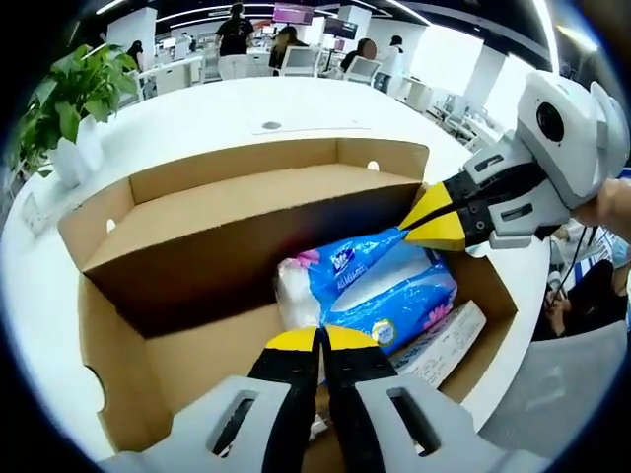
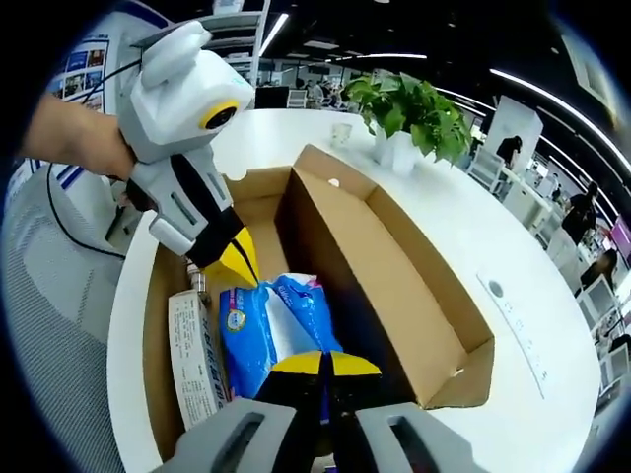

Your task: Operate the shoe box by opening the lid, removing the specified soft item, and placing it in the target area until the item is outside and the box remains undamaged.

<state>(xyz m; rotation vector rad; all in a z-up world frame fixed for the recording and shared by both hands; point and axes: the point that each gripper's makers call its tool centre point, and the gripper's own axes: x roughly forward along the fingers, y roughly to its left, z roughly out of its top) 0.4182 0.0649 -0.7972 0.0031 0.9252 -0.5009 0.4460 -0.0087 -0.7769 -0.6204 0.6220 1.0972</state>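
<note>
An open brown cardboard shoe box [image 1: 118, 345] [image 2: 394, 266] lies on a white table, its lid [image 1: 246, 232] standing up along the far side. Inside lies a soft blue and white tissue pack [image 1: 389, 286] [image 2: 261, 330]. My left gripper [image 1: 317, 340] [image 2: 240, 268] is shut at one end of the pack, its yellow tips on the wrapper. My right gripper [image 1: 422, 225] [image 2: 323, 365] is shut on the opposite end, where the blue wrapper is pulled to a point. A flat white carton [image 1: 444, 347] [image 2: 192, 360] lies in the box beside the pack.
The white table [image 1: 296, 103] [image 2: 513, 227] curves around the box. A potted plant [image 1: 74, 94] [image 2: 409, 108] stands beyond the lid side. A hand [image 2: 69, 138] holds the left gripper. People [image 1: 235, 34] and desks stand far behind.
</note>
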